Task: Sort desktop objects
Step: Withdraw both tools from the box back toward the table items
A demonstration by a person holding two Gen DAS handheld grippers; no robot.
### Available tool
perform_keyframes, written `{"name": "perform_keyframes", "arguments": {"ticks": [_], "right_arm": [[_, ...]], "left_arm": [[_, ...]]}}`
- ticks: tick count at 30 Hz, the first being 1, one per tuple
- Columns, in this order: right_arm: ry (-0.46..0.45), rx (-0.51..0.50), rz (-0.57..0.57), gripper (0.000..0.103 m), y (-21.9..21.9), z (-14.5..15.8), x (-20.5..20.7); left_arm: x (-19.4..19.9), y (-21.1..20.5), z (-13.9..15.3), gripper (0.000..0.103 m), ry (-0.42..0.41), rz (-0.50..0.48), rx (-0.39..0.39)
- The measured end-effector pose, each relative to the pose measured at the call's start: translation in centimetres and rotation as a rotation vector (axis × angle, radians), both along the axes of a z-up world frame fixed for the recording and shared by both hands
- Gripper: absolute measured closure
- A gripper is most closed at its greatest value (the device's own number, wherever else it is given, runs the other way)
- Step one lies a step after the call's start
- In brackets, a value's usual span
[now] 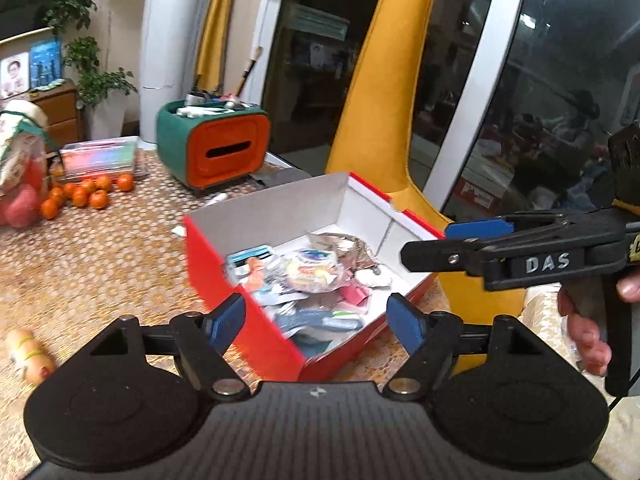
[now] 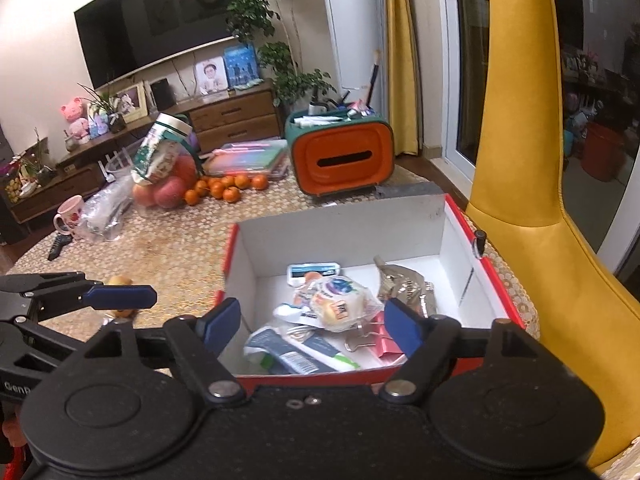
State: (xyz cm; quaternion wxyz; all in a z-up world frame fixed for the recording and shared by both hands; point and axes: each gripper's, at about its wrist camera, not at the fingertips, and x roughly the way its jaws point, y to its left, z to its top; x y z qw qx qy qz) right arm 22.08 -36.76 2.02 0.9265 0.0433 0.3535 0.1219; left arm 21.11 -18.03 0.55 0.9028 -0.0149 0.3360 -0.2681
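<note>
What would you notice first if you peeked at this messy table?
Probably the red cardboard box with white insides, mid-table, heaped with packets and tubes. Behind it stands an orange-and-green organiser, with small orange tangerines piled to its left. A tall yellow chair back rises on the right.

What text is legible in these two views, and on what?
"DAS": on the black body of the right gripper, seen from the left wrist.
"GenP", cut off by the frame edge: on the black body of the left gripper, seen from the right wrist.
Print on the packets inside the red cardboard box with white lining, and on the blue-green tube: too blurred to read.
</note>
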Motion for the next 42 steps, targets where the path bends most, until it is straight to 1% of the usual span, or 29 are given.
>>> {"name": "perform_keyframes", "arguments": {"ticks": [1, 3, 7, 10, 14, 15, 22, 26, 35, 42], "right_arm": [[-0.004, 0.002, 0.006, 0.022, 0.3, 0.1, -0.3], [-0.012, 0.001, 0.016, 0.018, 1.1, 0.3, -0.8], [-0.028, -0.005, 0.045, 0.017, 3.1, 0.5, -1.7], [-0.04, -0.007, 0.061, 0.012, 4.7, 0.5, -2.1], [-0.035, -0.015, 0.087, 0.011, 6.8, 0.2, -2.0], [-0.03, -0.015, 0.092, 0.011, 7.4, 0.1, -1.8], [0.004, -0.026, 0.122, 0.011, 11.3, -1.0, 0.0], [0.022, -0.045, 0.135, 0.011, 13.7, -1.9, 1.2], [0.054, -0.086, 0.176, 0.011, 18.9, -3.5, 3.9], [0.082, -0.12, 0.238, 0.011, 23.2, -4.9, 6.0]], "left_arm": [[-0.4, 0.5, 0.0, 0.026, -0.005, 0.009, 0.0], [-1.2, 1.7, 0.0, 0.021, -0.018, 0.031, 0.001], [-2.7, 3.7, 0.1, 0.019, -0.054, 0.077, 0.033], [-3.3, 5.5, 0.1, 0.016, -0.04, 0.108, 0.024], [-4.0, 8.1, -0.4, 0.003, -0.025, 0.168, 0.007], [-4.2, 8.6, -0.6, 0.002, -0.025, 0.182, 0.007], [-4.6, 12.2, -2.3, 0.001, -0.013, 0.254, 0.005], [-4.2, 13.8, -3.8, 0.001, 0.004, 0.291, -0.002], [-2.6, 16.5, -6.8, 0.001, 0.011, 0.354, 0.005], [-1.3, 19.2, -9.0, 0.001, 0.034, 0.408, 0.009]]}}
